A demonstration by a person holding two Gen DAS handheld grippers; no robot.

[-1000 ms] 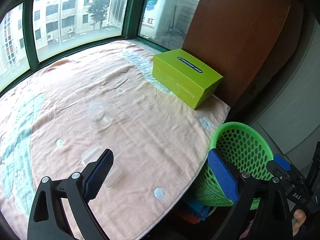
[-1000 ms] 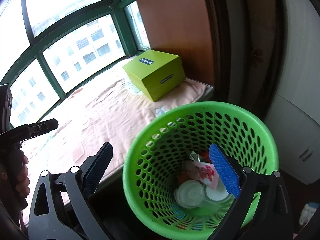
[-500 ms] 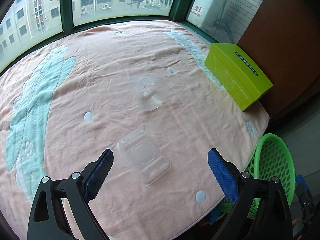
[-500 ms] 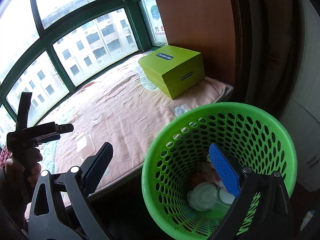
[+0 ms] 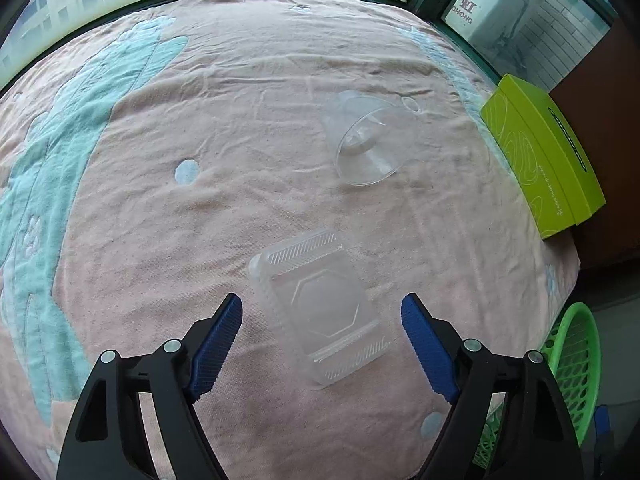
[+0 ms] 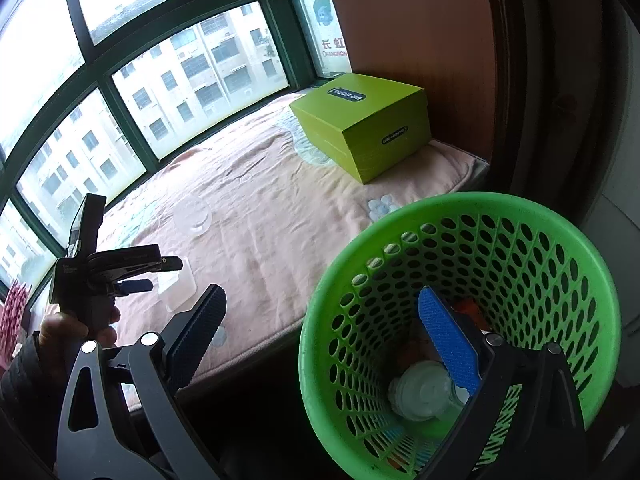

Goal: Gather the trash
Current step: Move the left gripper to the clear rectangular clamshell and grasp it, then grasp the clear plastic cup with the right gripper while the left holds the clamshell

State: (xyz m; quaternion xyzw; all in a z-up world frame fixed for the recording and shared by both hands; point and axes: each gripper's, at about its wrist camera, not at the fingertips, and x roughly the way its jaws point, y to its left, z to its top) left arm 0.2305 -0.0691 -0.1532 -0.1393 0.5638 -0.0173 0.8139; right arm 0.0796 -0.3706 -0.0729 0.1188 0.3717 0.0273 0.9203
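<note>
A clear rectangular plastic tray point(image 5: 320, 308) lies on the pink blanket point(image 5: 224, 152), and a clear plastic cup point(image 5: 366, 140) lies on its side beyond it. My left gripper point(image 5: 322, 330) is open and hovers above the tray, its blue pads on either side of it. My right gripper point(image 6: 320, 330) is open and empty beside the rim of the green basket point(image 6: 532, 220), which holds a white lid point(image 6: 424, 390) and wrappers. The right wrist view shows the left gripper point(image 6: 140, 276) over the tray point(image 6: 178, 286) and the cup point(image 6: 198, 216).
A lime-green box point(image 5: 540, 160) sits on the blanket's right end against a brown wooden panel point(image 6: 408, 32). Green-framed windows point(image 6: 160, 72) curve around the far side. The basket point(image 5: 572, 364) stands below the blanket's right front edge.
My left gripper has swung left from the basket to over the clear tray and come closer to it. My right gripper has pulled back slightly from the basket.
</note>
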